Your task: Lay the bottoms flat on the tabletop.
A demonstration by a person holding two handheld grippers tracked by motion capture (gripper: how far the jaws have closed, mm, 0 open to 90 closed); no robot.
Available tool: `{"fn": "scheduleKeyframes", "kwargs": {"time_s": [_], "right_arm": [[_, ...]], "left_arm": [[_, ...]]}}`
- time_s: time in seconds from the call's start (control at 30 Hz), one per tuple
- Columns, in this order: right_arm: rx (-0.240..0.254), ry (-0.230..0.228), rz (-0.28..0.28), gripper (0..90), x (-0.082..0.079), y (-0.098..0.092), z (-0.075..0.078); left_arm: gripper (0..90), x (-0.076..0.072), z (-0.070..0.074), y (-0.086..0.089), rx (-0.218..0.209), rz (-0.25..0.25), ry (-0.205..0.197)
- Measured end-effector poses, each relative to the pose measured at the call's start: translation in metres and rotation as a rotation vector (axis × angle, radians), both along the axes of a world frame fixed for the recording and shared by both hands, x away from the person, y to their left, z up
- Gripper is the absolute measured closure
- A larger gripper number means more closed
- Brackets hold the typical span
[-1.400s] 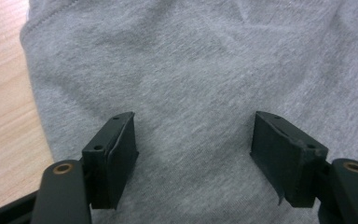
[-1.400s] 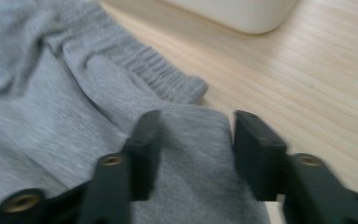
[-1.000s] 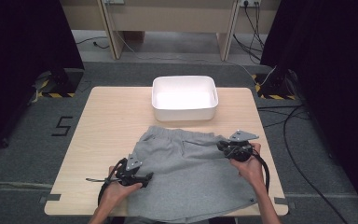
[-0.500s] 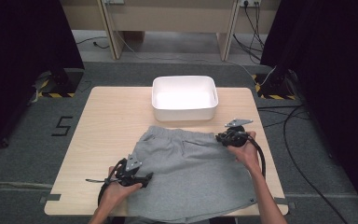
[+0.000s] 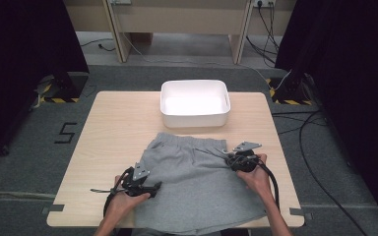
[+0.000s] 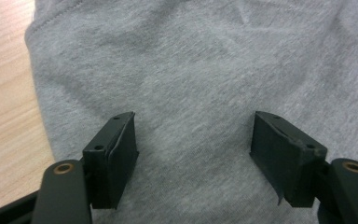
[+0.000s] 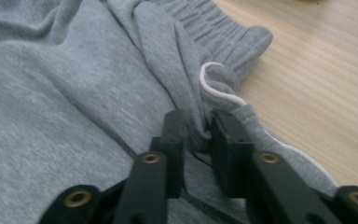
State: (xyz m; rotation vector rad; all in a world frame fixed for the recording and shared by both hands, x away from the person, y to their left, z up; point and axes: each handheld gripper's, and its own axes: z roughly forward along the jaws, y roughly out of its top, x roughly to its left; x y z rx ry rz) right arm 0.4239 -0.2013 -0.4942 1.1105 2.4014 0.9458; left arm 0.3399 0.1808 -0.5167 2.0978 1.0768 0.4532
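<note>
Part of the grey shorts runs past the table edge.

Grey sweat shorts spread flat on near half of wooden table, elastic waistband toward far side, leg hems at near edge. Soft fleece-like knit, mostly smooth, rumpled into folds near right waistband corner. White drawcord looping out at that corner. Small fold of fabric pinched up there.
</note>
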Motion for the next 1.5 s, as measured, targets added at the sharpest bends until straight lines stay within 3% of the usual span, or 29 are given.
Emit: {"fn": "scheduleKeyframes", "kwargs": {"time_s": [0.13,0.33,0.47,0.6,0.67,0.73,0.83,0.9,1.07,1.13,1.2,1.27,1.4,1.5], "right_arm": [[0.049,-0.041,-0.047,62.6,0.01,-0.002,0.022],[0.043,-0.043,-0.086,57.2,0.043,0.007,0.041],[-0.001,0.011,-0.109,55.1,0.062,0.017,0.034],[-0.036,0.093,-0.105,53.4,0.073,0.027,0.015],[-0.056,0.117,-0.103,57.8,0.075,0.03,0.008],[-0.037,0.13,-0.094,69.9,0.079,0.03,0.005],[-0.068,0.099,-0.078,81.0,0.085,0.03,0.009],[-0.082,0.074,-0.085,83.1,0.089,0.031,0.013],[-0.06,-0.029,-0.114,83.0,0.103,0.028,0.026],[-0.07,-0.04,-0.116,80.6,0.107,0.029,0.024],[-0.099,-0.062,-0.128,69.4,0.111,0.03,0.02],[-0.122,-0.055,-0.148,59.7,0.111,0.029,0.017],[-0.089,-0.084,-0.171,54.4,0.099,0.02,0.027],[-0.065,-0.072,-0.166,53.9,0.084,0.011,0.037]], "left_arm": [[29.7,0.0,0.0,0.0,-0.001,0.0,0.0],[29.8,0.0,0.0,0.0,-0.003,-0.001,-0.002],[29.8,0.0,-0.001,0.0,-0.005,0.0,-0.004],[29.8,0.0,-0.001,0.0,-0.005,0.0,-0.004],[29.8,-0.001,-0.001,0.0,-0.005,0.001,-0.005],[29.8,0.0,-0.001,0.0,-0.005,0.0,-0.004],[29.8,-0.001,-0.001,0.0,-0.005,0.0,-0.005],[29.8,0.0,-0.001,0.0,-0.005,0.0,-0.004],[29.8,-0.001,-0.001,0.0,-0.009,0.002,-0.006],[29.8,0.0,-0.001,0.0,-0.006,0.0,-0.005],[29.8,-0.001,-0.001,0.0,-0.006,0.001,-0.006],[29.8,-0.001,-0.001,0.0,-0.007,0.001,-0.008],[29.8,-0.001,-0.001,0.0,-0.008,0.002,-0.008],[29.8,-0.001,-0.001,0.0,-0.007,0.003,-0.008]]}}
